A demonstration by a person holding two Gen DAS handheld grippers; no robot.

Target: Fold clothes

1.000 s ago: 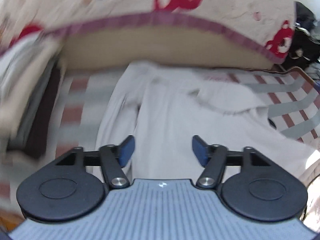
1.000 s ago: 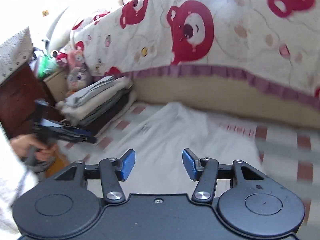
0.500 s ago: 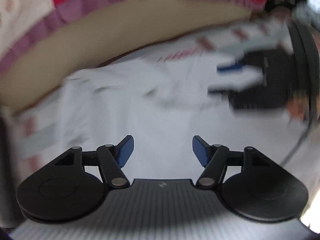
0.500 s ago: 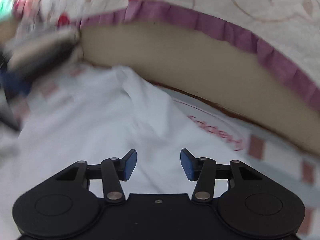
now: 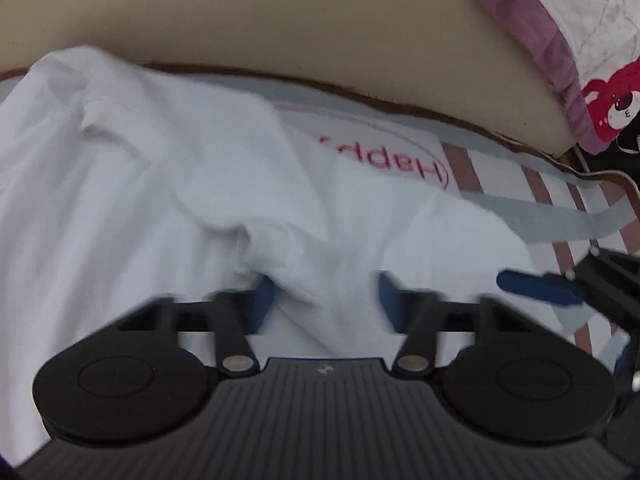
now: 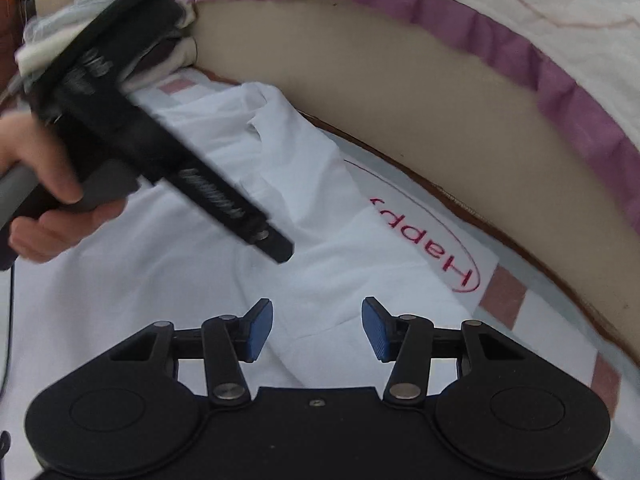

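White garment (image 5: 168, 184): a crumpled white piece of clothing spread on a striped mat on the floor, at the foot of a bed; its upper edge lies close to the bed's base.
Fold: a raised ridge of the cloth (image 5: 288, 248) runs down between the blue pads of the left gripper.
Left gripper (image 5: 326, 300): tilted down onto the garment, its jaws closing with that ridge of cloth between them; the pads look blurred and do not yet press the fabric.
Right gripper (image 6: 317, 328): jaws held well apart just over the garment's near part, nothing gripped.
Hand (image 6: 44, 200): in the right wrist view a bare hand grasps the handle of the left gripper, whose dark body slants across the cloth.
Mat (image 5: 560, 216): white with grey and reddish stripes, with a red oval and the word "Happy" partly covered by the garment.
Bed base (image 6: 400, 92): beige side panel beyond the mat.
Bedspread (image 6: 500, 40): pale with red bear print and a purple frill along its hem.
Stacked clothes (image 6: 176, 44): a pile at the far left beside the bed.
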